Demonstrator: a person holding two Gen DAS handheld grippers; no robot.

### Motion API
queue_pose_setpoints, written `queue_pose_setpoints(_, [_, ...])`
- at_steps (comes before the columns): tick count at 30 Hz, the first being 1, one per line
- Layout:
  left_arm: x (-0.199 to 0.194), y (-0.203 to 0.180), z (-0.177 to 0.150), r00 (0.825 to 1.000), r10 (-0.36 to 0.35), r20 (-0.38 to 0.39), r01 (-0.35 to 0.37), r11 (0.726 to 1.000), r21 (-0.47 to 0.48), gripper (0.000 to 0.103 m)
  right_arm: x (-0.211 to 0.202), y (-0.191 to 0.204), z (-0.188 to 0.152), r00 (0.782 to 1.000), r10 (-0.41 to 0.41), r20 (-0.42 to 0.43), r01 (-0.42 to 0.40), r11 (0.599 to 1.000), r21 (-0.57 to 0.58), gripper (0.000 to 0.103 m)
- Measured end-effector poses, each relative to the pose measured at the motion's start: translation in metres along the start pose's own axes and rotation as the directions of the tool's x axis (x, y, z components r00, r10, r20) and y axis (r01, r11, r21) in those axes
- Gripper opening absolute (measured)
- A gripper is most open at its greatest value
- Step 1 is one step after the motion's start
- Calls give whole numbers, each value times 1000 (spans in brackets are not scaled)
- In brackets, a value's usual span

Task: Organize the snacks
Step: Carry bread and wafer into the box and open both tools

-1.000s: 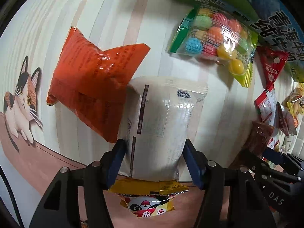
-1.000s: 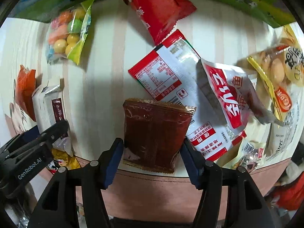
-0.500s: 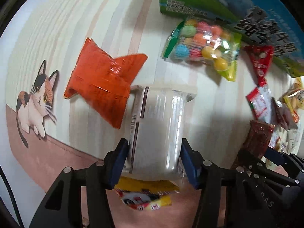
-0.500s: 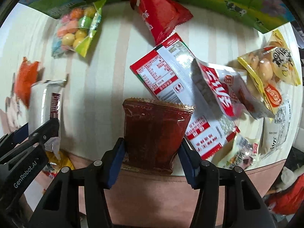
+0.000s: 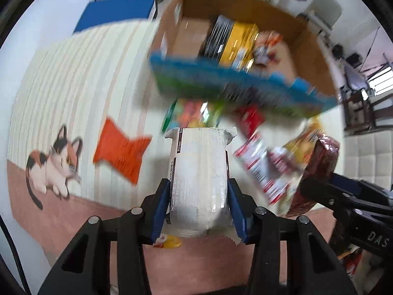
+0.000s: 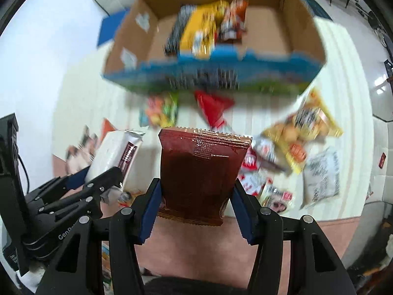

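Observation:
My left gripper (image 5: 199, 204) is shut on a white snack packet (image 5: 199, 174) and holds it above the table. My right gripper (image 6: 195, 194) is shut on a dark brown snack packet (image 6: 199, 172), also lifted. Each gripper shows in the other's view: the brown packet (image 5: 316, 167) at the right, the white packet (image 6: 115, 157) at the left. An open cardboard box (image 5: 245, 7) with a blue-green printed front stands at the back and holds several snacks; it also shows in the right wrist view (image 6: 302, 27).
Loose snacks lie on the striped mat: an orange packet (image 5: 120, 152), a candy-ball bag (image 6: 162, 110), a red triangular packet (image 6: 213, 108), a yellow bag (image 6: 302, 132), a white bag (image 6: 321, 174). A cat picture (image 5: 51, 164) marks the mat's left.
Both grippers have risen and tilted up with their packets. The cardboard box's inside has come into view and the table snacks look smaller and farther.

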State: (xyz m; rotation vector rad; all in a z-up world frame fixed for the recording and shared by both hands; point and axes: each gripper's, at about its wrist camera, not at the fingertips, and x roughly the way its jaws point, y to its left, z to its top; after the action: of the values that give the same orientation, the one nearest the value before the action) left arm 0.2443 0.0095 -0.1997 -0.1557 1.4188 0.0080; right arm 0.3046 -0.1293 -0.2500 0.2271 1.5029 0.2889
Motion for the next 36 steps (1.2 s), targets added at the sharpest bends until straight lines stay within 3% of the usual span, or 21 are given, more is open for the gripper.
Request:
queue_pose_setpoints(6, [-19,-6,74,996,-39,82,37,999,32,43,-27,2,58,995,9,102,-10,1000,3,58])
queue_pose_setpoints(12, [-23,-6,161,988,20,153,-33,996,81,43,-30,-16,135,988,-65,138,63,998,16,58])
queue_pose_setpoints(21, [55,-1,269,995,96,36,-100,989,106,43,20,-54,245,986,-163,45,161,986,45,59])
queue_pose_setpoints(25, [90,1,291,992,122,-23,-118,987,111,43,44,-64,275,976,-220,0,220,975,27,59])
queue_pose_setpoints(32, [122,4,305,985,151,-87,-140,983,115,46,66,-75,296,964,-257,-65,259,966,18,60])
queue_pose_setpoints(33, [123,4,306,985,149,-85,-138,983,121,46,67,-77,296,963,-261,-69,263,965,21,62])
queue_pose_setpoints(35, [124,2,308,986,141,-93,-129,984,123,46,66,-77,295,962,-264,-67,266,964,24,84])
queue_pose_setpoints(36, [124,2,310,987,133,-90,-122,985,124,46,65,-76,294,964,-257,-63,259,965,25,87])
